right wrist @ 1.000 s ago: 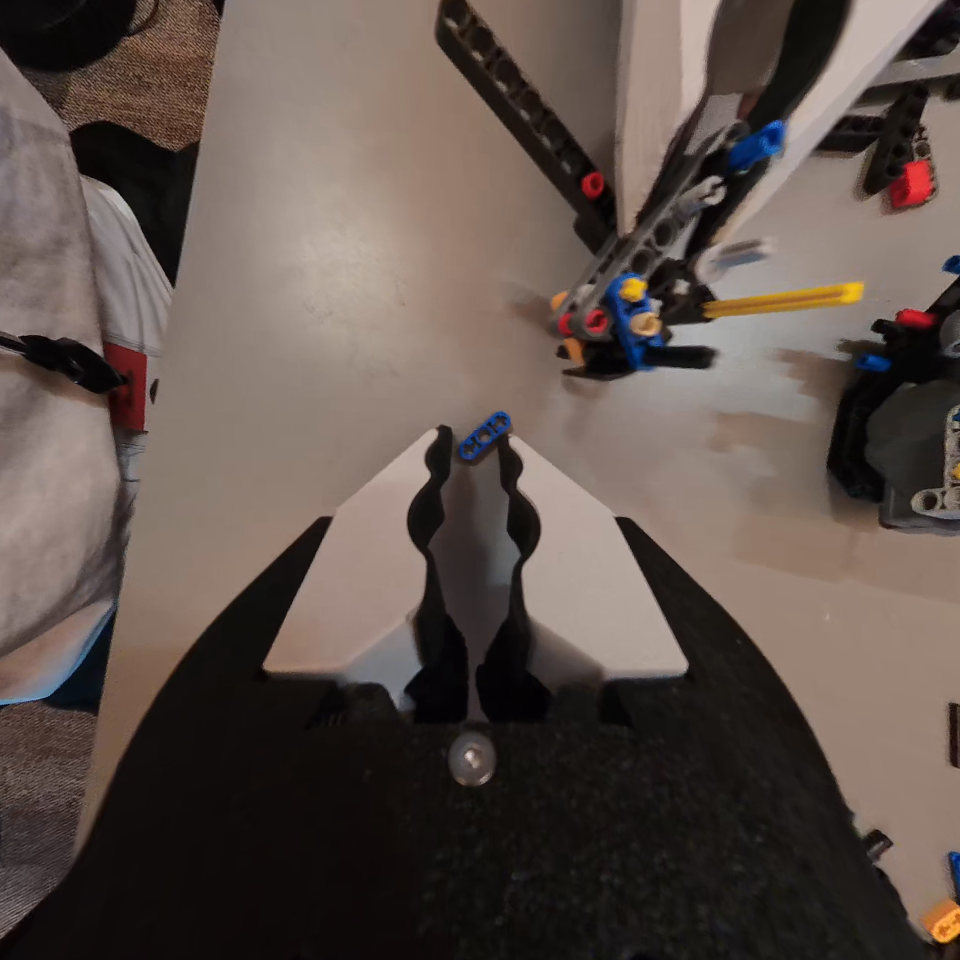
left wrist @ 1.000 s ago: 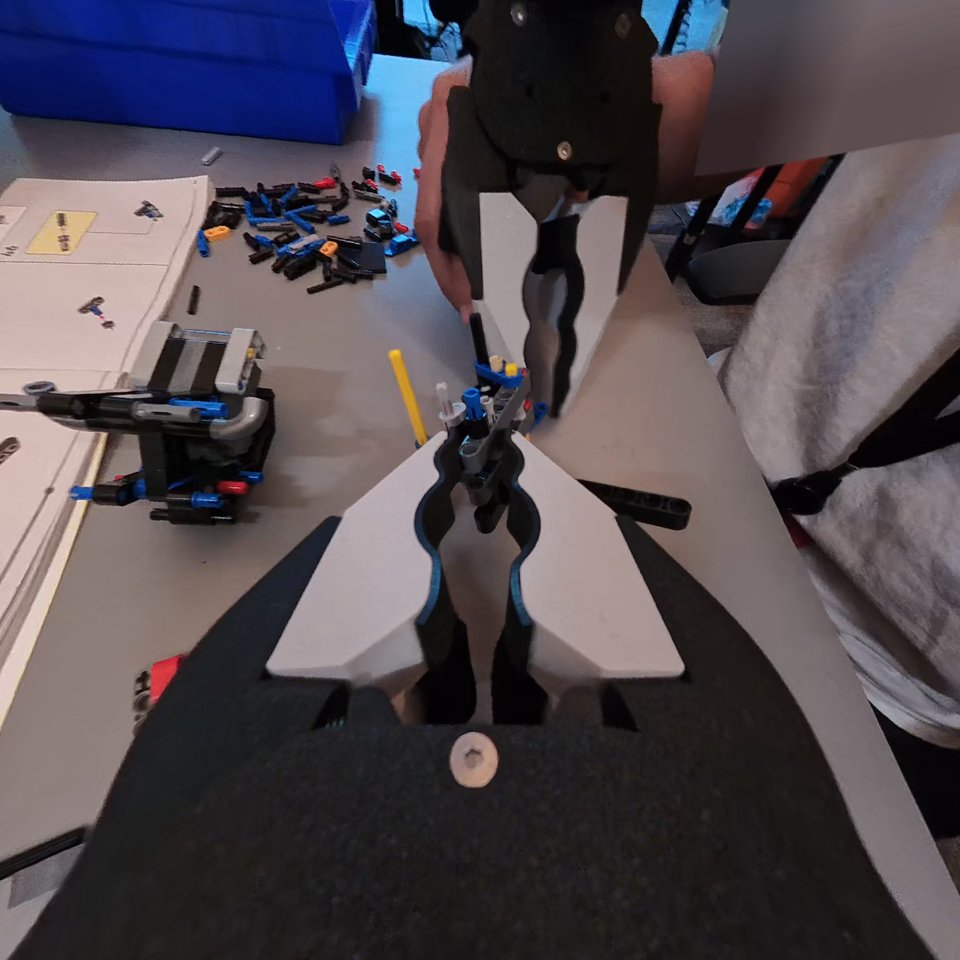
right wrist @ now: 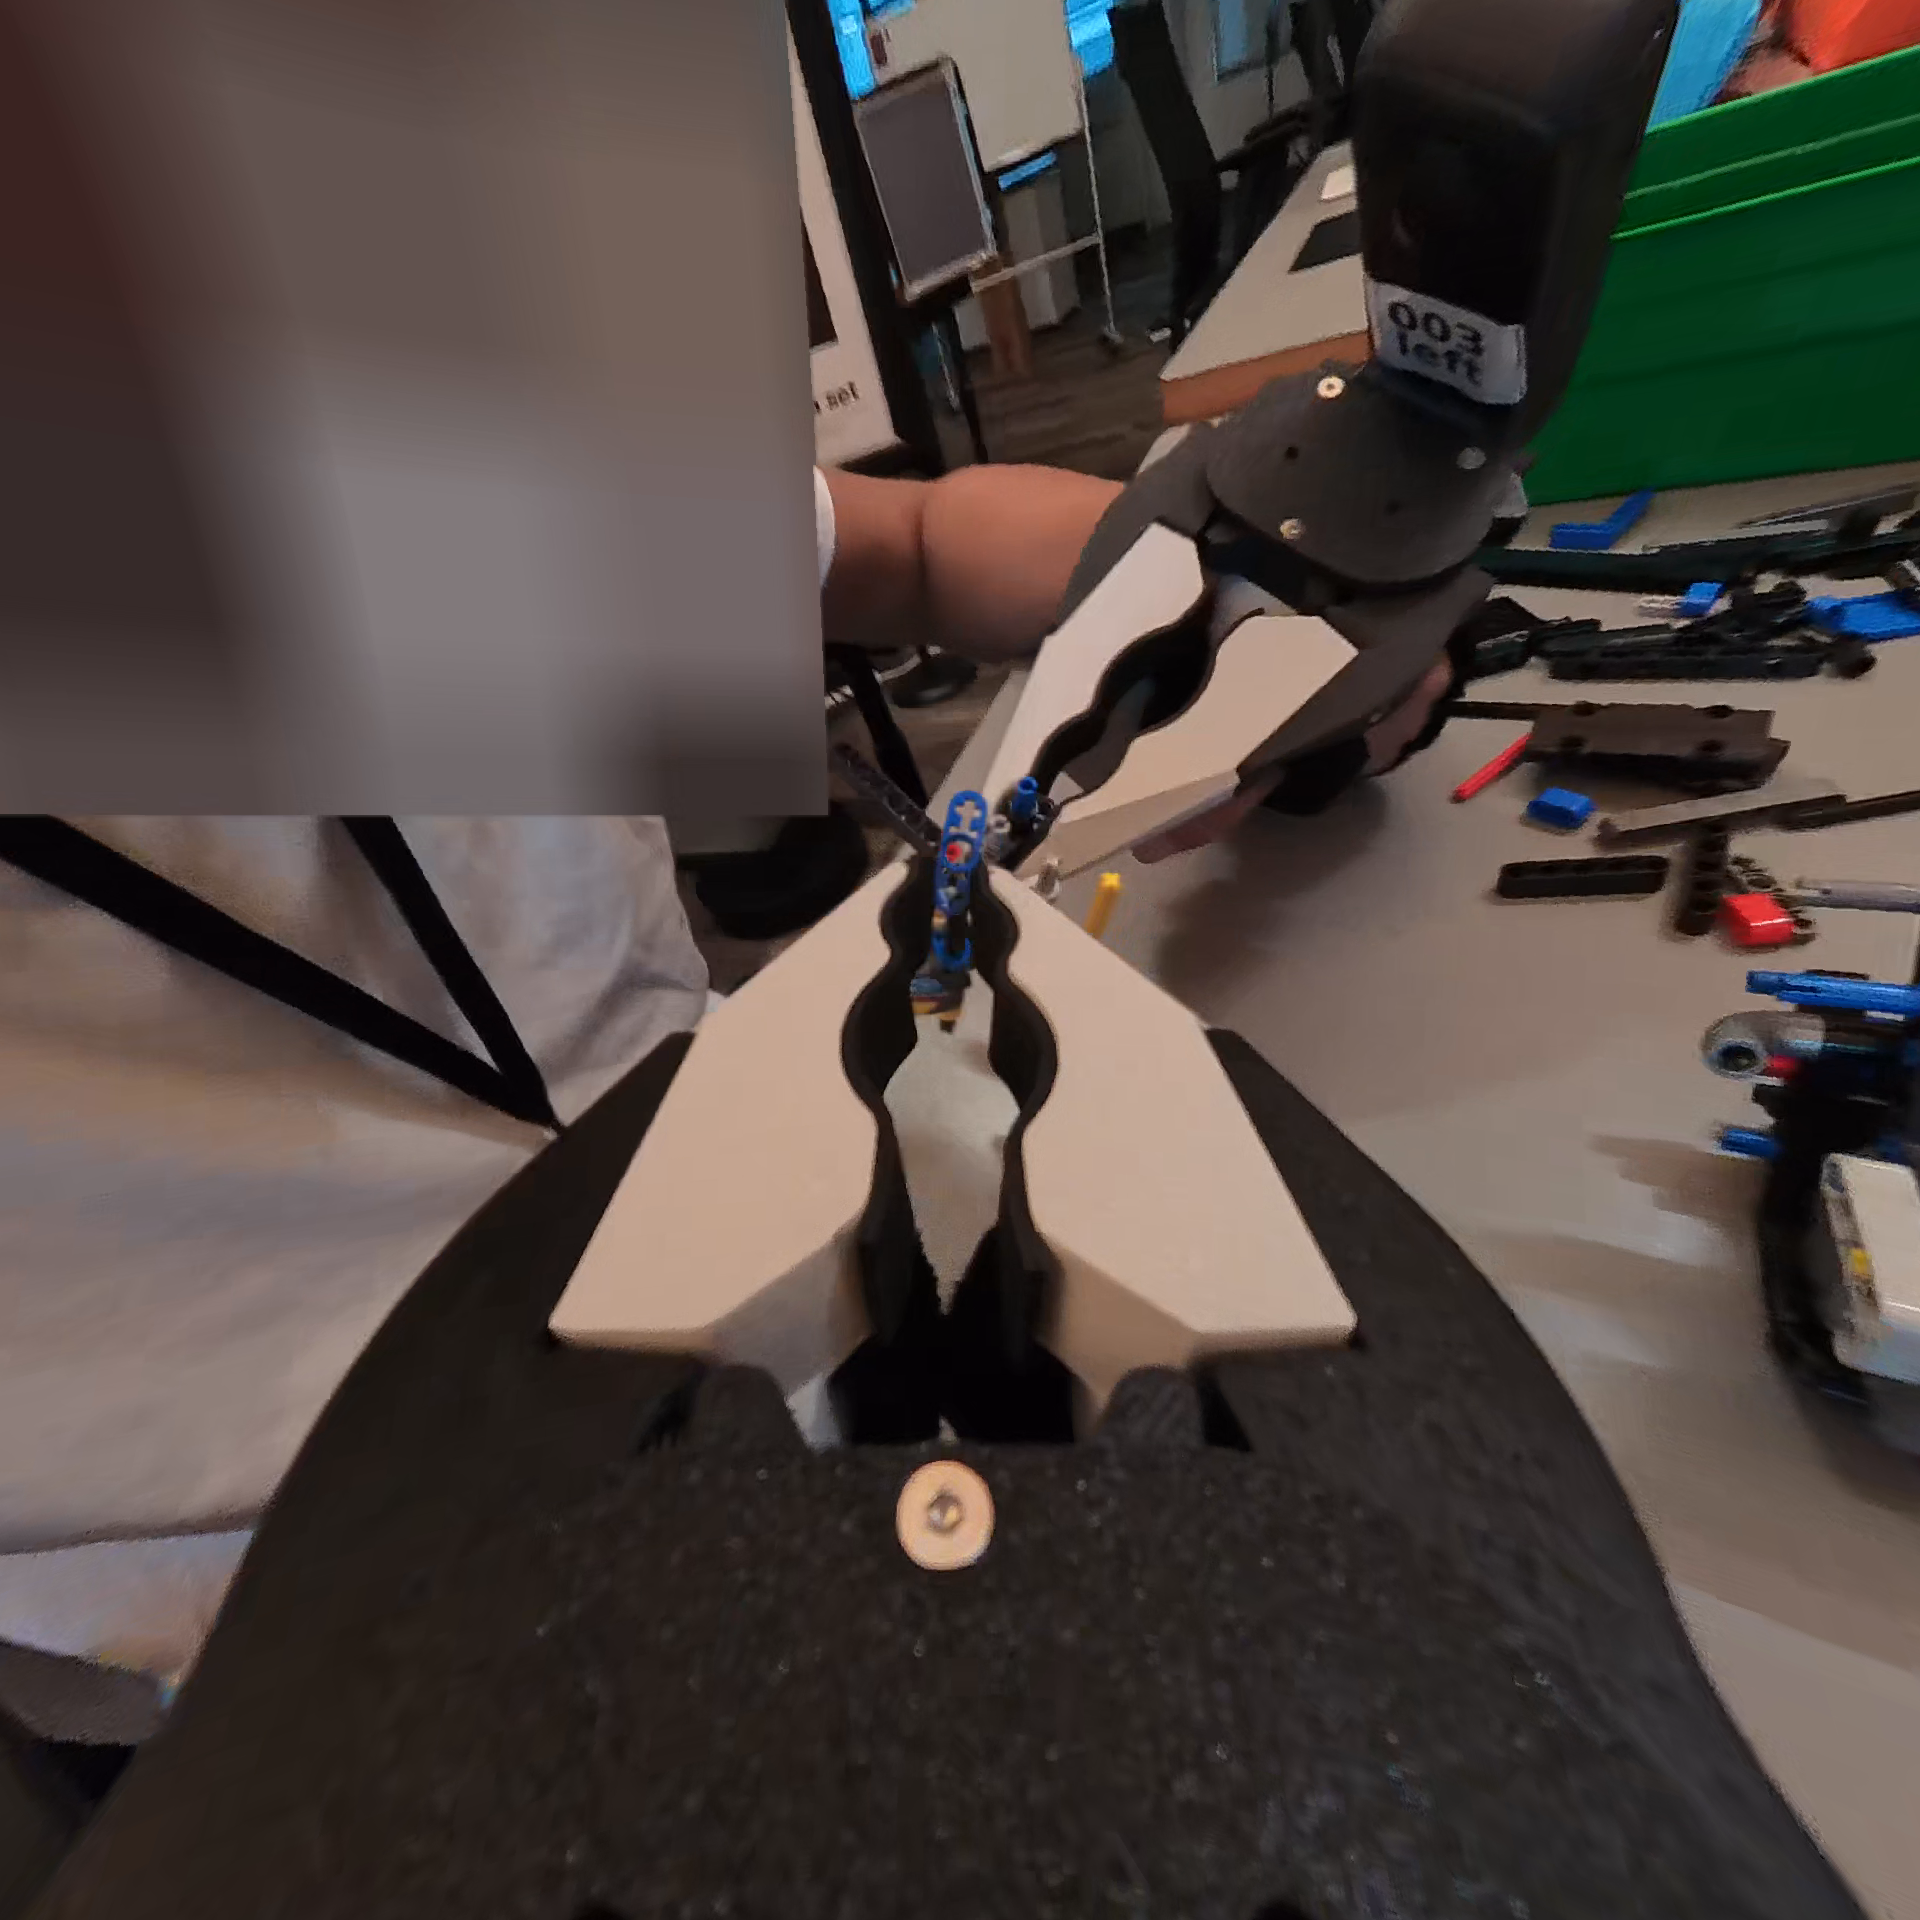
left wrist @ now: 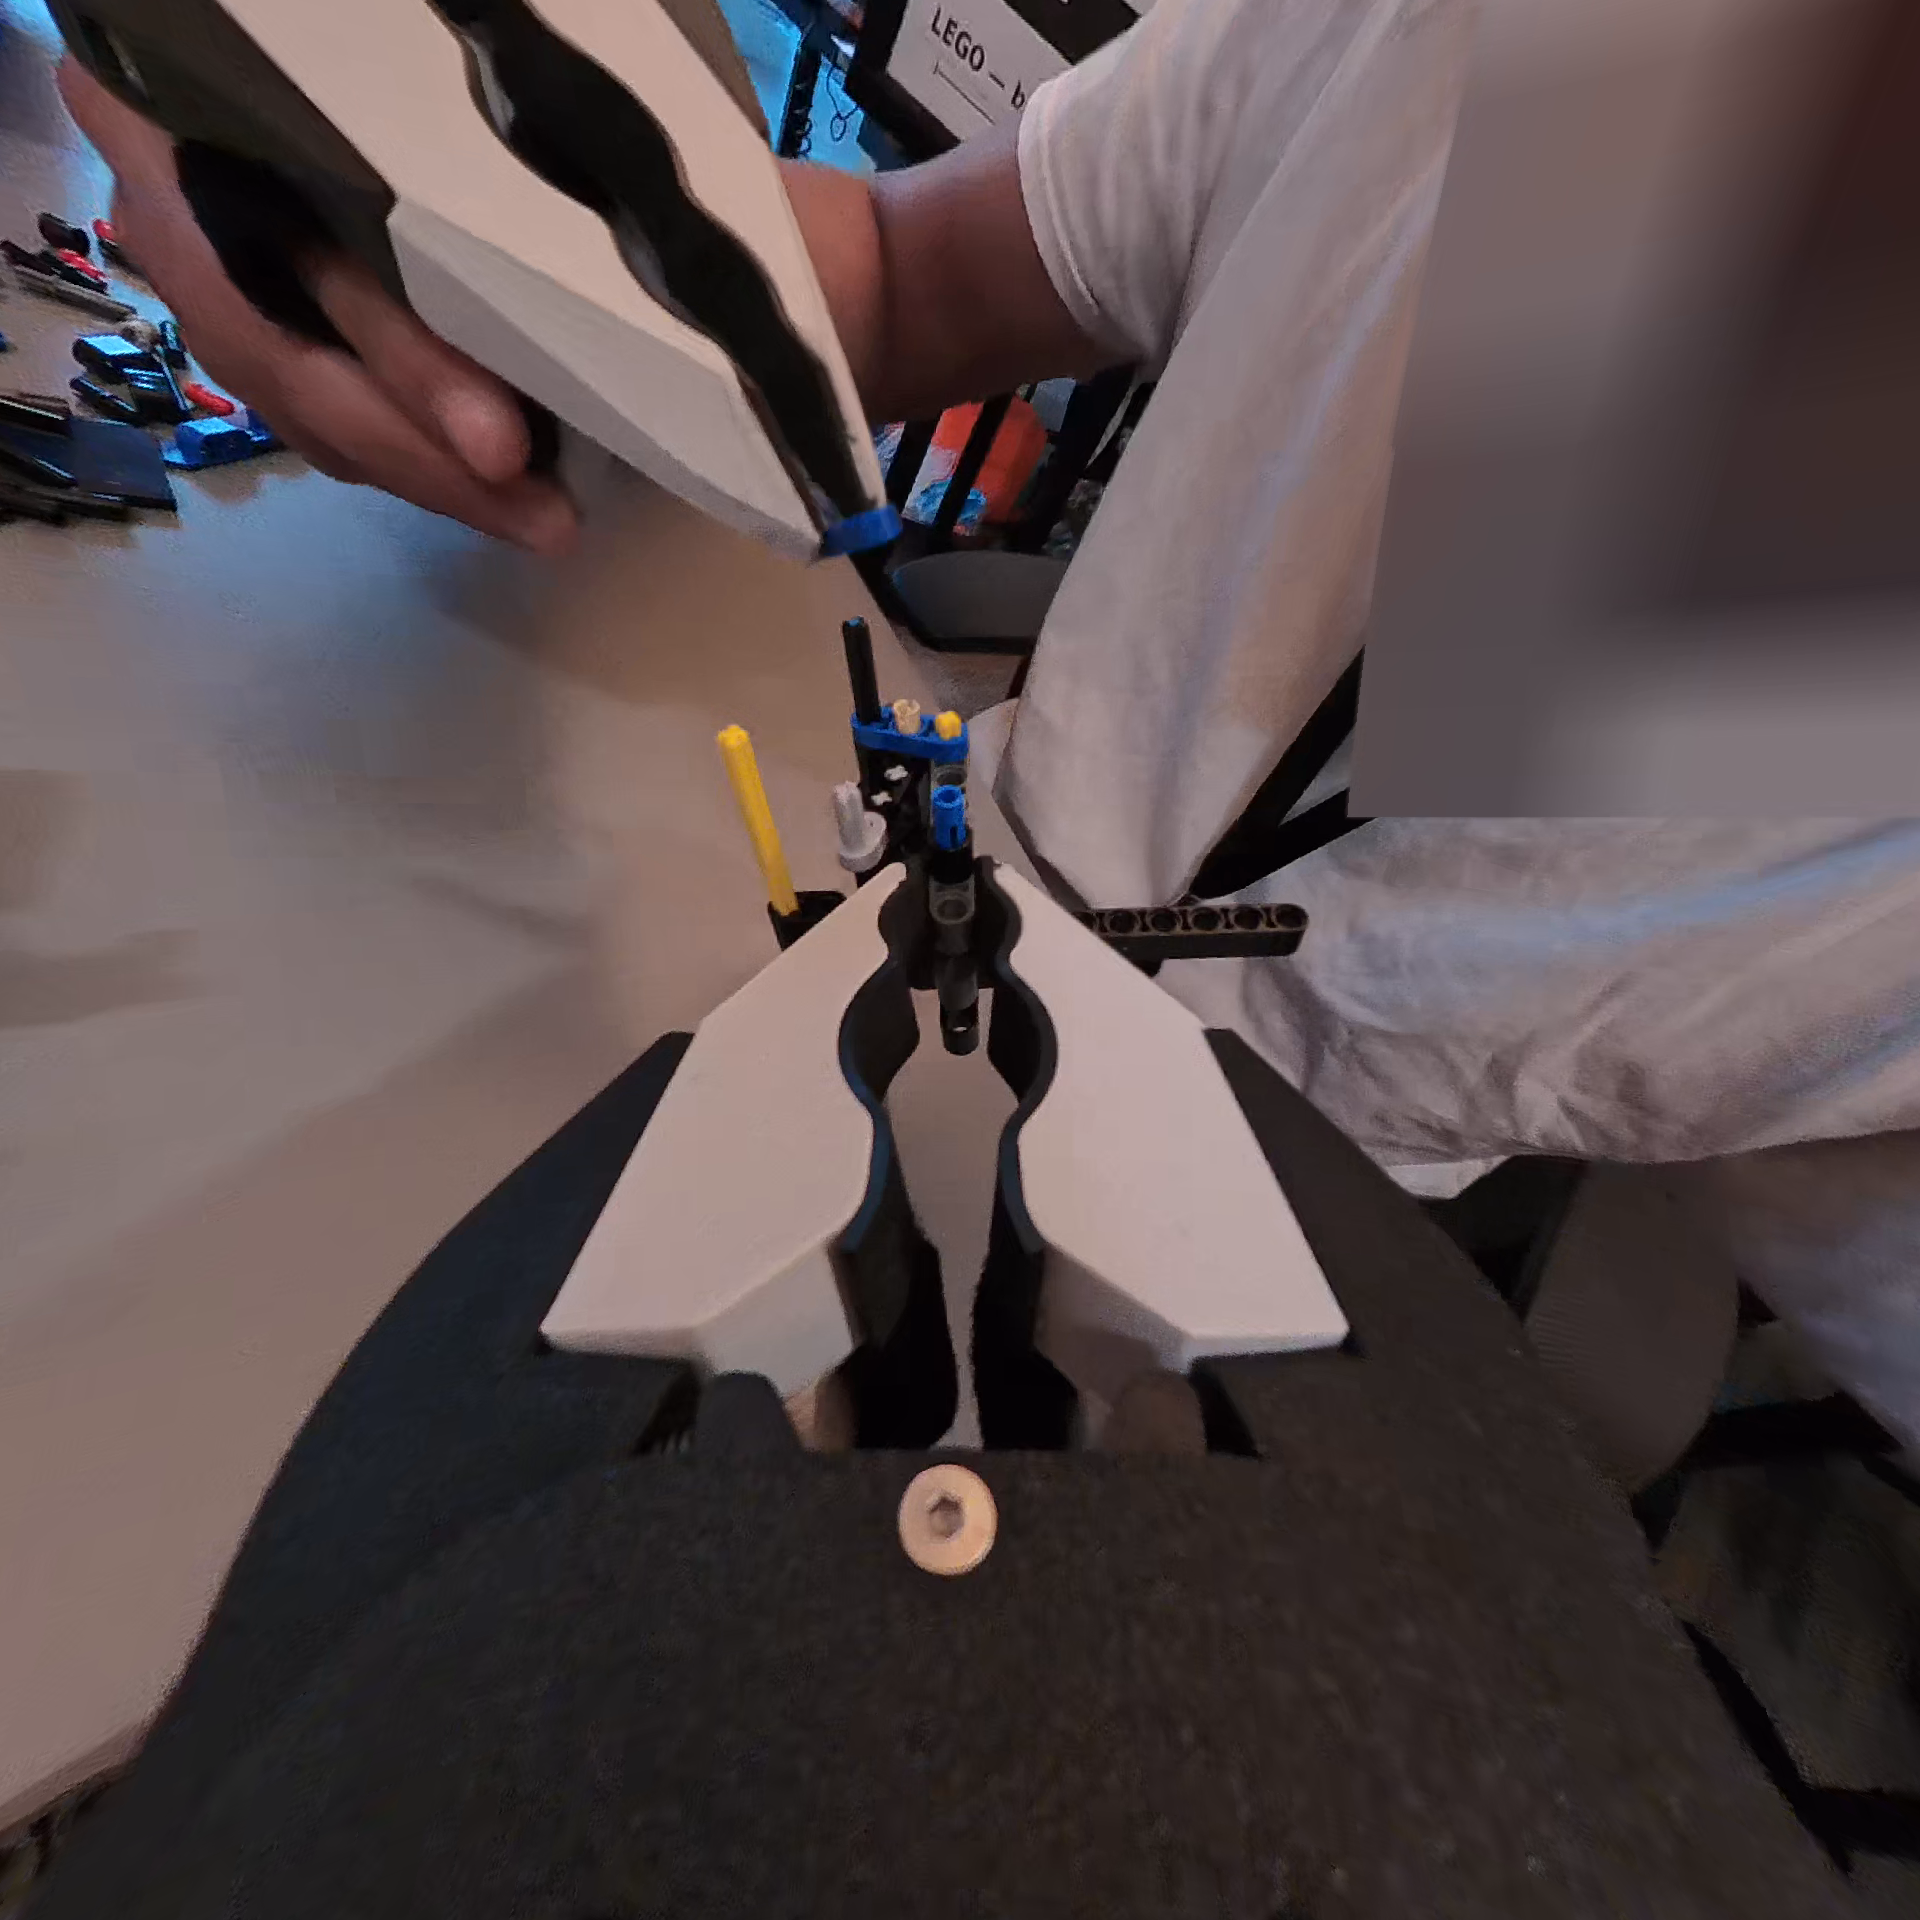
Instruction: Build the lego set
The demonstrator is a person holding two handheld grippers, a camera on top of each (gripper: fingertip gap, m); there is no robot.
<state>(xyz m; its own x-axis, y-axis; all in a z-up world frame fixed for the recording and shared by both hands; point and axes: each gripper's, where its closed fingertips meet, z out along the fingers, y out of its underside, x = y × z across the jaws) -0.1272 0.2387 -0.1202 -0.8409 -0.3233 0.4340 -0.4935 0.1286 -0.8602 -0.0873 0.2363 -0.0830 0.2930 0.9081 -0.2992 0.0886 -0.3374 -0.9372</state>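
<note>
Clearly unfinished: the left gripper (left wrist: 951, 914) clamps a small sub-assembly (left wrist: 914, 790) above the table (left wrist: 312, 779), the right gripper (right wrist: 951, 883) pinches a thin blue beam (right wrist: 958, 883) just above it, and loose pieces (right wrist: 1683, 665) and a larger chassis (right wrist: 1839, 1174) wait unattached.
</note>
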